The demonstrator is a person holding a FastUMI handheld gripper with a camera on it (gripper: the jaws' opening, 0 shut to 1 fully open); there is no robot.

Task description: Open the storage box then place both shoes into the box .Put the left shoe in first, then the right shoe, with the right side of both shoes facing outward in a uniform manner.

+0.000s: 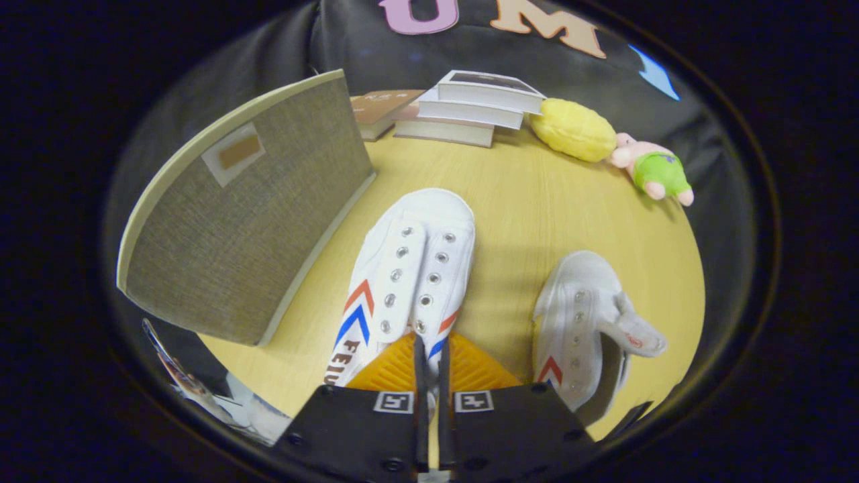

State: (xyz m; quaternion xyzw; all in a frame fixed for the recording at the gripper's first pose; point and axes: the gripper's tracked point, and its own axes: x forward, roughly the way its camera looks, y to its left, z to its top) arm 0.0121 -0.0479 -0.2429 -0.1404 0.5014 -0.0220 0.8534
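the gripper (429,349) sits at the bottom centre of the frame with its two fingers drawn nearly together, pinching a thin part of the white shoe (409,268) at its near end, so it is closed on that shoe. this shoe runs up the middle of the frame, toe pointing away, with red and blue chevrons on its side. a second white shoe (580,322) lies at the lower right on the wooden table (537,201), its tongue flopped to the right. the grey fabric storage box (241,221) fills the left of the frame. at the top centre lies a stack of books (470,111), with a yellow plush (574,129) and a pink and green plush toy (654,171) to the upper right.
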